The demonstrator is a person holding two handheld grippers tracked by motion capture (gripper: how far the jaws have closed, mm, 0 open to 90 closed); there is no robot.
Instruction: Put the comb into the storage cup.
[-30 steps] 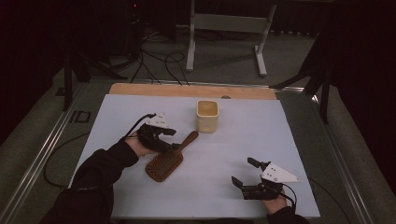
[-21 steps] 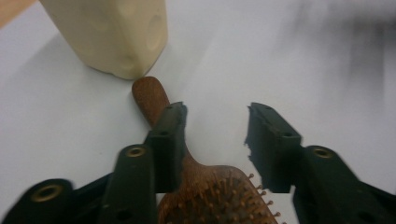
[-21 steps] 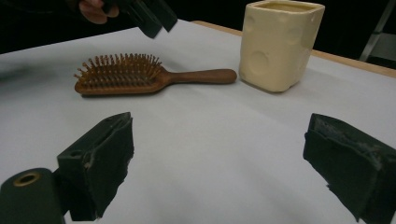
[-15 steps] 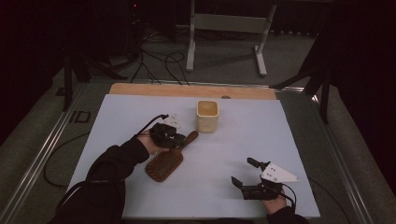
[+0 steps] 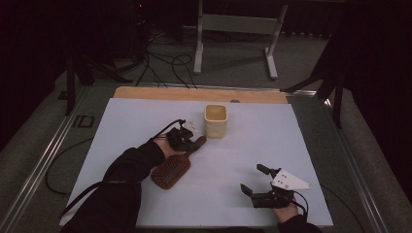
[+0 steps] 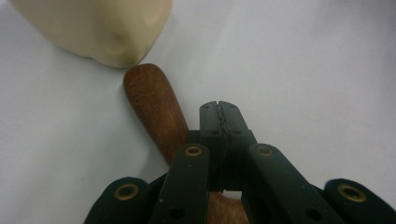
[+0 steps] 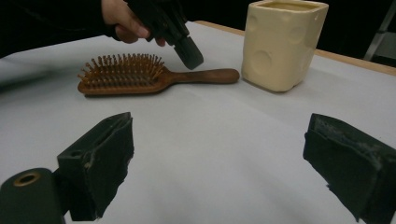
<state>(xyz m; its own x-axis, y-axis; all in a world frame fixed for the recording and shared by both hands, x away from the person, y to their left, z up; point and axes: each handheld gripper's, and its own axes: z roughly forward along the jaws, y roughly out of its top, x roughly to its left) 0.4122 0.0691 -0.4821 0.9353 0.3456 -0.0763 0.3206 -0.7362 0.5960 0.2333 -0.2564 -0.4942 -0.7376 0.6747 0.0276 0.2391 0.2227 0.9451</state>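
Wood is what matters here: the brown wooden hairbrush (image 5: 171, 169) lies flat on the white table sheet (image 5: 311, 141), bristles up, left of centre. Its long axis runs on a diagonal, with the oval head near and left and the slim handle pointing far and right. The handle's rounded end stops just beside the cream square ceramic cup (image 5: 215, 121), and I can't tell whether they touch.

And the left gripper (image 5: 193, 143) is right over that handle! Its jaws have just been closing and now they're pressed tip to tip, nothing between them. In the left gripper view the handle passes underneath the black tips (image 6: 222, 119), a little to one side, not clamped. From the right gripper view the closed tip (image 7: 189, 53) hangs just above the handle; contact is too close to call.

Over at the near right, the right gripper (image 5: 253, 179) sits low with jaws spread wide and empty, well apart from the brush. The left hand is clearly the nearer one.

Room to move? Plenty of bare sheet near and right of the brush; the cup crowds the far end.
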